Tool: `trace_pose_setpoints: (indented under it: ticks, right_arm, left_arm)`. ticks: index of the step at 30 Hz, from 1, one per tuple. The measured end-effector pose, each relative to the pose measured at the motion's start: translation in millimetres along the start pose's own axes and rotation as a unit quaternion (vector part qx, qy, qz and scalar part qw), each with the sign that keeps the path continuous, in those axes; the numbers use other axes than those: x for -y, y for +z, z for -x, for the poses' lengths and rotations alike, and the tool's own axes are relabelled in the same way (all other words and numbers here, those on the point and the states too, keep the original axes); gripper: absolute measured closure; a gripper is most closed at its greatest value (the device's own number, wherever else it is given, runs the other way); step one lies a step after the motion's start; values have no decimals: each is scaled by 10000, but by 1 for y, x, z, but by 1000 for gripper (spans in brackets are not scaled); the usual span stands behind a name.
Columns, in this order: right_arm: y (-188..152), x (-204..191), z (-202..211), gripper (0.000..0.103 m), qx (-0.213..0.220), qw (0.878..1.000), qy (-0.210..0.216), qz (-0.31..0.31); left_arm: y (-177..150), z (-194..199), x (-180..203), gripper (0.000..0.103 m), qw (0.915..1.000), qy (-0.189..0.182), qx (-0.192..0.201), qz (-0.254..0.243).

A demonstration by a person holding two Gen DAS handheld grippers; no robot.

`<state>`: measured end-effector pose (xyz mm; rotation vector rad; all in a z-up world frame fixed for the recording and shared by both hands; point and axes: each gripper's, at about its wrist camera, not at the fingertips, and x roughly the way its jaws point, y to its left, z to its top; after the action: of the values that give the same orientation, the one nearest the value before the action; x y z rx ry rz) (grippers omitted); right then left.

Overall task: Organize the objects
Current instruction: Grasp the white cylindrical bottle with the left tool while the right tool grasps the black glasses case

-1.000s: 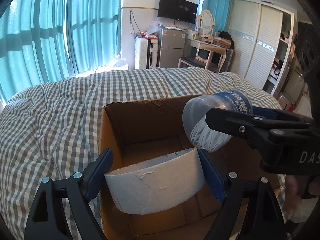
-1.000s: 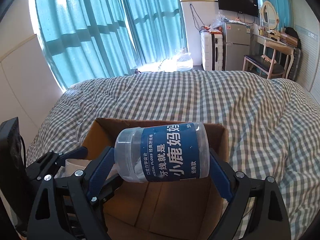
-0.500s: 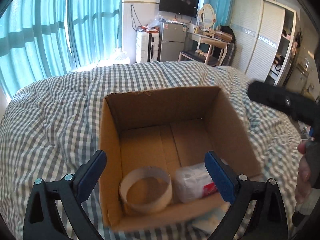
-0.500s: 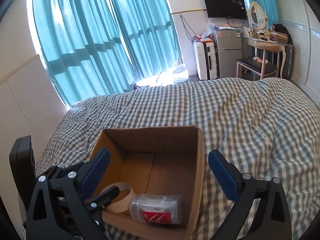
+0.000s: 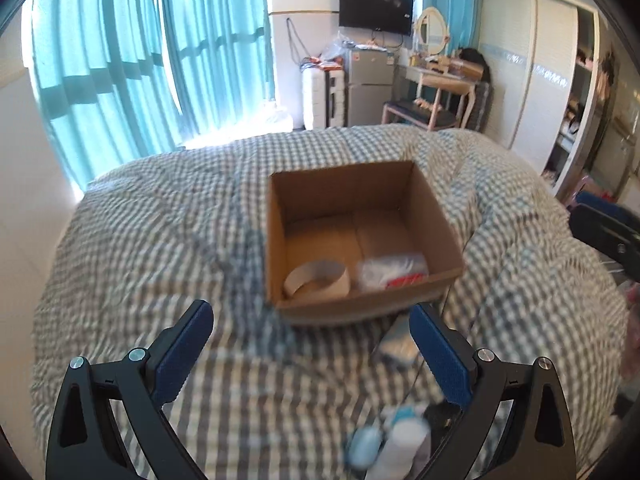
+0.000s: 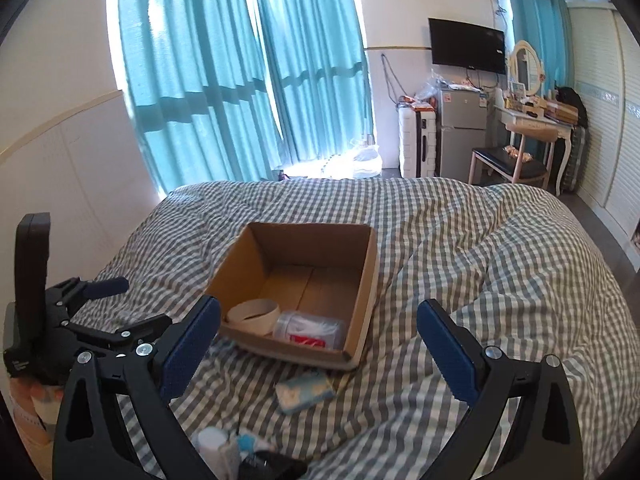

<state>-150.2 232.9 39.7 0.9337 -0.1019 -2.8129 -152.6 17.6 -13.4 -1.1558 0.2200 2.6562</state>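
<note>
An open cardboard box (image 5: pixel 436 216) (image 6: pixel 366 280) sits on the checked bed. Inside it lie a white tape roll (image 5: pixel 320 278) (image 6: pixel 254 314) and a clear plastic jar (image 5: pixel 390 272) (image 6: pixel 310 330) on its side. My left gripper (image 5: pixel 312 350) is open and empty, near side of the box; it also shows at the left of the right wrist view (image 6: pixel 108 300). My right gripper (image 6: pixel 318 344) is open and empty, above a small blue packet (image 6: pixel 305 391) (image 5: pixel 396 344) on the bed in front of the box.
Several small items, white bottles and a dark object, lie near the bed's front edge (image 5: pixel 394 440) (image 6: pixel 236 454). Teal curtains (image 6: pixel 240 80), a fridge (image 6: pixel 462 128), a desk with chair (image 6: pixel 520 148) and a wardrobe (image 5: pixel 532 72) stand beyond the bed.
A second ago the left gripper held the tape roll and the right held the jar over the box. Both were released into the box, and both grippers have pulled back and up.
</note>
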Motion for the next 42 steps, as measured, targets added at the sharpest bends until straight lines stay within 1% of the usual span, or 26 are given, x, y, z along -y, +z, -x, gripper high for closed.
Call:
trace_pose_setpoints:
  ticks: [2, 5, 9, 11, 13, 15, 17, 18, 22, 24, 26, 27, 28, 29, 31, 34, 35, 36, 37, 40, 42]
  right_arm:
    - [-12, -11, 8, 4, -73, 9997, 44, 209]
    - [-40, -27, 9, 4, -267, 9983, 19, 517]
    - [-82, -37, -9, 4, -723, 9946, -17, 746]
    - [-99, -38, -20, 4, -951, 9925, 87, 764]
    - [-115, -40, -31, 4, -1175, 9894, 199, 829]
    - [-126, -41, -41, 4, -1400, 9843, 325, 1022]
    - [-136, -43, -48, 4, -1567, 9798, 239, 1218]
    - [-141, -43, -52, 4, -1659, 9771, 245, 1309]
    - [-154, -35, -63, 4, -1887, 9738, 350, 1220]
    - [-157, -33, -67, 4, -1926, 9733, 356, 1196]
    - [-158, -33, -69, 4, -1923, 9732, 402, 1192]
    - [-159, -32, -69, 4, -1926, 9733, 423, 1177]
    - [-159, -32, -71, 4, -1941, 9732, 432, 1156]
    - [-159, -31, -71, 4, -1956, 9731, 435, 1137]
    - [-159, -30, -72, 4, -1967, 9731, 434, 1114]
    - [-159, -30, -73, 4, -1954, 9733, 414, 1128]
    - [-160, -31, -73, 4, -1957, 9732, 404, 1140]
    - [-160, -31, -74, 4, -1966, 9729, 392, 1155]
    - [-160, -32, -74, 4, -1980, 9724, 382, 1175]
    - [-161, -35, -77, 4, -2046, 9697, 401, 1273]
    - [-161, -39, -80, 4, -2135, 9663, 463, 1361]
  left_arm:
    - [-17, 9, 1, 2, 10000, 31, -43, 56]
    - [-41, 10, 4, 2, 9998, 124, -92, 109]
    - [-81, -6, 13, 2, 9993, 228, -275, 96]
    - [-96, -13, 18, 2, 9991, 243, -342, 34]
    - [-112, -21, 26, 2, 9990, 218, -357, -158]
    - [-122, -28, 37, 2, 9977, 243, -383, -506]
    - [-132, -32, 45, 2, 9958, 273, -418, -764]
    - [-136, -34, 48, 2, 9952, 222, -465, -838]
    - [-146, -43, 50, 2, 9949, -142, -687, -719]
    - [-147, -47, 51, 2, 9948, -138, -707, -721]
    - [-146, -50, 54, 4, 9948, -147, -715, -709]
    - [-144, -52, 55, 10, 9948, -206, -712, -698]
    - [-142, -53, 56, 18, 9949, -243, -712, -674]
    - [-141, -54, 55, 22, 9948, -299, -731, -639]
    - [-137, -60, 60, 37, 9942, -429, -774, -618]
    - [-134, -64, 65, 50, 9937, -509, -763, -651]
    - [-133, -65, 68, 52, 9936, -516, -736, -690]
    - [-133, -65, 70, 57, 9934, -537, -699, -736]
    - [-133, -66, 71, 66, 9932, -564, -685, -758]
    - [-131, -65, 70, 67, 9929, -633, -712, -709]
    - [-129, -62, 65, 67, 9933, -699, -719, -582]
